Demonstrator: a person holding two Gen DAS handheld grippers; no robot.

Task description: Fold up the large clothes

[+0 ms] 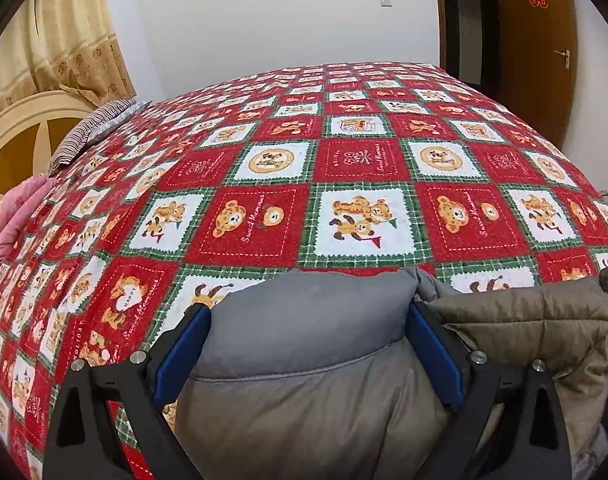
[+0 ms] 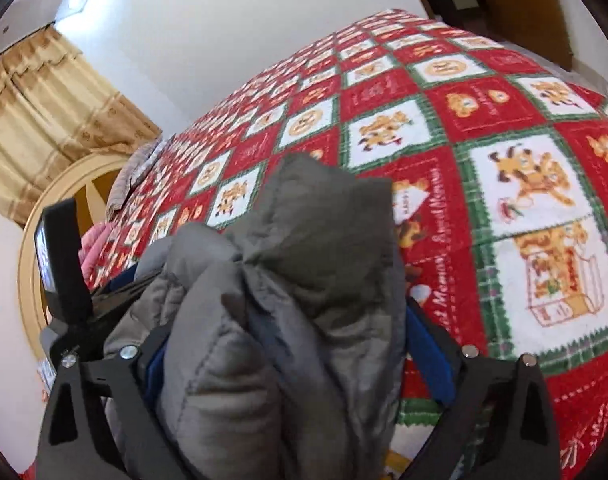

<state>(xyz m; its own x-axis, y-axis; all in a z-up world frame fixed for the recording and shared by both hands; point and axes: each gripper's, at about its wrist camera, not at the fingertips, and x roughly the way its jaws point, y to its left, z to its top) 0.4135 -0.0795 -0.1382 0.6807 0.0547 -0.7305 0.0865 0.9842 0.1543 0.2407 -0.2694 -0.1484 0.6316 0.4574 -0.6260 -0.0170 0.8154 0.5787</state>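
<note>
At the near edge of the bed, over the red bear-patterned blanket (image 1: 343, 168), you have a padded grey-olive jacket (image 1: 304, 344) bunched up between your two tools. Your left gripper (image 1: 308, 320) has its blue pads (image 1: 182, 354) pressed against either side of a thick puffy roll of the jacket, so it is clamped on a fat wad rather than on a thin hem. Your right gripper (image 2: 282, 336) likewise squeezes a gathered bundle, with quilted folds bulging up and over the fingers; one blue pad (image 2: 433, 354) shows at the right, while the other is mostly buried in fabric.

Expect the jacket to handle as soft, springy and bulky: the filling compresses under the pads and will probably puff back when you let go, so creases will not hold by themselves. Its shell looks smooth, perhaps slightly slick, so a thick wad may creep out of the grip under the garment's hanging weight. It seems light for its size, but floppy, and nothing about it appears fragile.

For a cleaner fold, you would likely do better holding at stitched seams, the hem or the shoulders, where layers are thinner and firmer. How much of the jacket hangs below the bed edge cannot be told from these views.
</note>
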